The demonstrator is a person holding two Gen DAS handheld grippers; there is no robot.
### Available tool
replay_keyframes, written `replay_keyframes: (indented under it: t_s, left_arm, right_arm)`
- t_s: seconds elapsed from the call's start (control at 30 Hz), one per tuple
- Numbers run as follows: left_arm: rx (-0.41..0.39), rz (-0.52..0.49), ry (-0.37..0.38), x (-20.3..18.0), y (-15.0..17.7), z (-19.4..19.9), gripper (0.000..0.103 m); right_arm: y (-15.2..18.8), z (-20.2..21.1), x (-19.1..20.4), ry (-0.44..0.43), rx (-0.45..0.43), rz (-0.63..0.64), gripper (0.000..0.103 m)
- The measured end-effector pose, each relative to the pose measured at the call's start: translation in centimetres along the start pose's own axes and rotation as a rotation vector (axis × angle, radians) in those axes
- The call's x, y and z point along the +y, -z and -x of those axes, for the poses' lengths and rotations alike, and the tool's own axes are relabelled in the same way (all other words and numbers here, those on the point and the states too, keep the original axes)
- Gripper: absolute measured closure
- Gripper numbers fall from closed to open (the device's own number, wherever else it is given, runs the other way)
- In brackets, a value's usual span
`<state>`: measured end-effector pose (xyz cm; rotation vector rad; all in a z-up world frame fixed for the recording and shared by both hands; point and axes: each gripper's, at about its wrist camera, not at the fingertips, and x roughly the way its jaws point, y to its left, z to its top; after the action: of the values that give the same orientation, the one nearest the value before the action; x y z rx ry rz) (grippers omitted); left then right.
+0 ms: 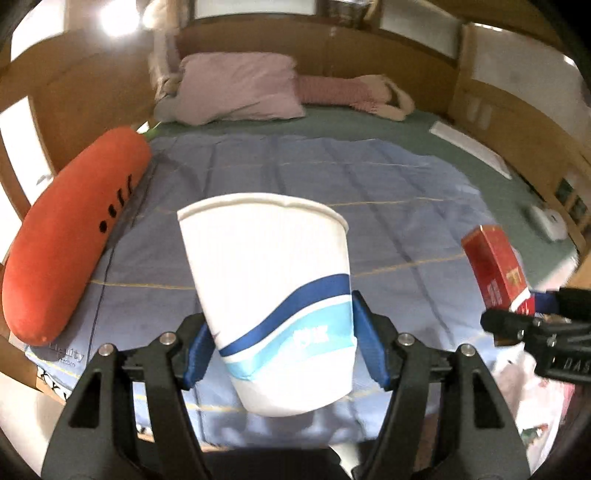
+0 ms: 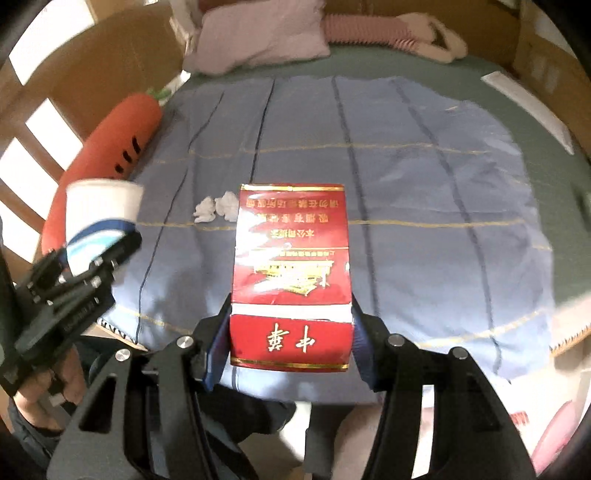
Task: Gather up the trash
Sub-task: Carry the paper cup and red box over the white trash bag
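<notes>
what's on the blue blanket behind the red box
Two crumpled white tissues lie on the blue blanket, just left of the red box. The box hides whatever lies directly behind it.

red cigarette pack (image 2: 291, 273) in my right gripper (image 2: 290, 332) reads 中华 upside down in gold, smaller gold lines too blurry, my other gripper's (image 1: 554, 343) body says "DAS", blanket tag (image 1: 68, 356) unreadable

- In the left wrist view, you see a ceiling light (image 1: 117, 17) blown out to white glare at upper left.
- Your room light is moderate and warm; the bed (image 1: 332, 192) is evenly lit.
- Both views curve strongly at the edges, with black corners.
- Motion blur smears the pillow (image 2: 258, 33), the bedcover lines and the paper cup (image 2: 99, 218) at the right wrist view's left side.
- Soft shadow lies under each hand-held gripper.
</notes>
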<state>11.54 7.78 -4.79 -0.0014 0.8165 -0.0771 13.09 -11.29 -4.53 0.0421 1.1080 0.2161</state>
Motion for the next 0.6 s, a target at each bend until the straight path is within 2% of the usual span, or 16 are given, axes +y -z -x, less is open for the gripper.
replay_keyframes:
  t_s: [0.2, 0.33, 0.6]
  left_arm:
    - [-0.056, -0.103, 0.041, -5.4, 1.5, 5.0, 0.036]
    - [-0.085, -0.17, 0.074, -8.8, 3.0, 8.2, 0.036]
    - [-0.159, -0.219, 0.176, -15.4, 6.8, 13.6, 0.036]
  right_arm:
    - [4.7, 6.5, -2.9, 0.028, -0.122, -0.077, 0.047]
    - [9.3, 10.5, -6.0, 0.048, -0.198, -0.155, 0.047]
    - [16.2, 15.4, -10.2, 0.119, -0.263, -0.235, 0.047]
